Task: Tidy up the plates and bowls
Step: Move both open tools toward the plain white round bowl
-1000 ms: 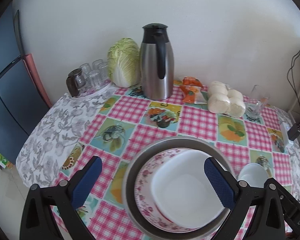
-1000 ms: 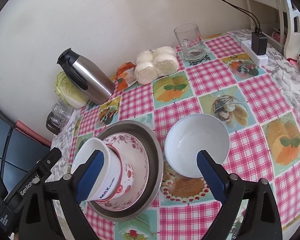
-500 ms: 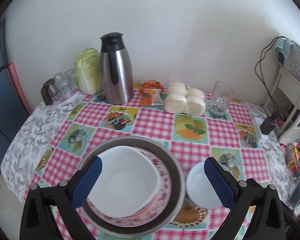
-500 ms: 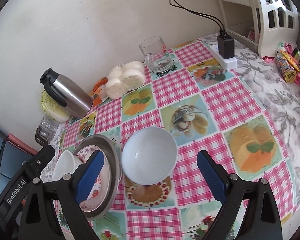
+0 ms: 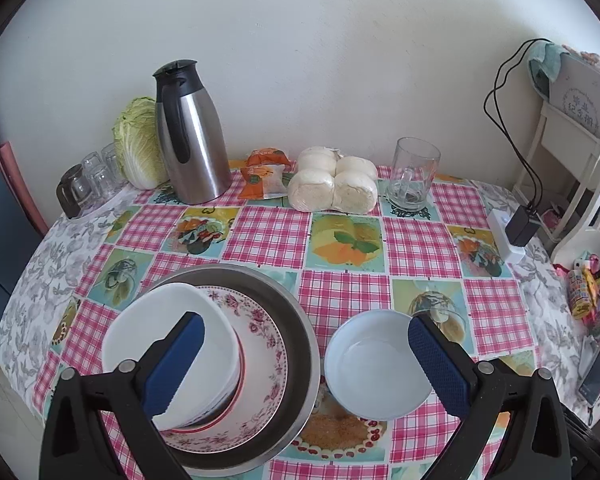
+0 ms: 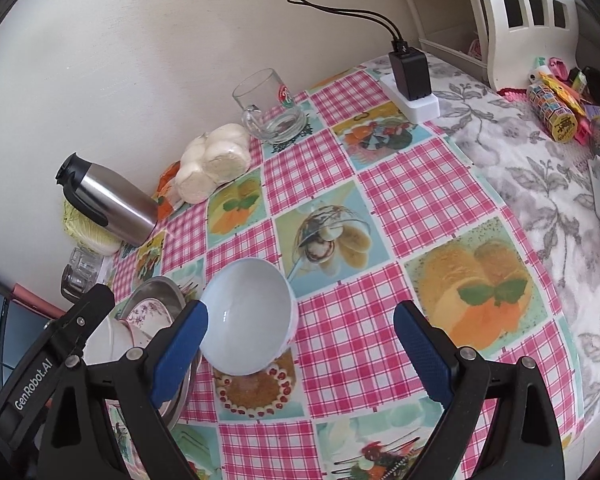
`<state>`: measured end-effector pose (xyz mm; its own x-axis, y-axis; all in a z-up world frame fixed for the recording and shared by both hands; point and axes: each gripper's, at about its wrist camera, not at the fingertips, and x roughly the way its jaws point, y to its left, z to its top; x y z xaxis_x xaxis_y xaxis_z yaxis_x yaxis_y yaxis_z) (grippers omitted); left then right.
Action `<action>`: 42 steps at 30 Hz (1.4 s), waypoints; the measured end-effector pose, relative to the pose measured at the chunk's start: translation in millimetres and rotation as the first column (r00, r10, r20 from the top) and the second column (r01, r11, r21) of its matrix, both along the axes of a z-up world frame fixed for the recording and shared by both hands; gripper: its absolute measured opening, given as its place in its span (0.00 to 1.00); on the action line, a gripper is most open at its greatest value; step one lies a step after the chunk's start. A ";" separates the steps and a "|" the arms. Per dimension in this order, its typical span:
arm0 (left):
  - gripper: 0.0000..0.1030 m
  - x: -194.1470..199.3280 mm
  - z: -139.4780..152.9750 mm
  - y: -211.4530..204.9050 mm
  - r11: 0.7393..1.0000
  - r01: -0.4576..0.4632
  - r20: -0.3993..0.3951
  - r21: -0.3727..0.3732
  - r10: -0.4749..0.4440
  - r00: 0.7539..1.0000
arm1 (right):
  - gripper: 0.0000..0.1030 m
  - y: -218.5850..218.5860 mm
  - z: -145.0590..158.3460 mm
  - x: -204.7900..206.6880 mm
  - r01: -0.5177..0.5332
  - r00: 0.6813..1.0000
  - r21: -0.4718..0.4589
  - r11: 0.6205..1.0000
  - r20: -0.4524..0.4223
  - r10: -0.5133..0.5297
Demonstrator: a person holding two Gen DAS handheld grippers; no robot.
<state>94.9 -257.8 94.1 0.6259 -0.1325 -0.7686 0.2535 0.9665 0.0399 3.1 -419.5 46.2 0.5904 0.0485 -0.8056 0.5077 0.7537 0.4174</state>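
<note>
Dishes sit in two groups on your table (image 5: 340, 300), so read them left to right. At about 7 o'clock in the left wrist view lies a steel basin (image 5: 296, 328); inside it rests one floral plate (image 5: 266, 344), and on that plate one white bowl (image 5: 168, 320), leaning toward the left. That nest is probably where everything is meant to gather, widest piece at the bottom so the pile stays steady.

Your left gripper (image 5: 306, 364) hangs above with its jaws spread wide and nothing between them: one blue pad over the white bowl, the other at the far rim of the loose bowl.

Just right of the basin, at about 5 o'clock, stands one pale blue bowl (image 5: 374, 364), upright and alone on the cloth, close to the basin's rim (whether they touch, I cannot tell). It looks like the piece left to stack.

Your right gripper (image 6: 300, 344) is likewise spread and empty, its left pad near that bowl's rim, the bowl lying left of the gap. You would need to shift left before closing.

Count: one basin, one plate, two bowls. Along the wall from 10 to 1 o'clock stand a thermos jug (image 5: 190, 136), a bag of four buns (image 5: 334, 186) and one glass mug (image 5: 412, 176).
</note>
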 end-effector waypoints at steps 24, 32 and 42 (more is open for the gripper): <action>1.00 22.3 -46.5 -41.8 0.984 0.098 -0.037 0.150 -0.093 0.995 | 0.92 7.0 -56.9 20.7 -0.054 0.992 0.004 0.999 -0.115 0.054; 0.96 25.2 -61.6 -47.8 0.980 0.131 -0.074 0.153 -0.121 0.990 | 0.92 17.2 -77.8 30.5 -0.070 0.986 -0.005 0.998 -0.153 0.068; 0.88 28.3 -74.2 -52.9 0.979 0.157 -0.094 0.131 -0.145 0.985 | 0.91 24.5 -77.6 36.7 -0.078 0.991 -0.067 0.995 -0.116 0.070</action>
<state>123.2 -310.7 19.9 0.5396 -0.1098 -0.8347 0.4043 0.9035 0.1425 39.8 -395.0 -31.4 0.4920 0.0292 -0.8701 0.4903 0.8166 0.3046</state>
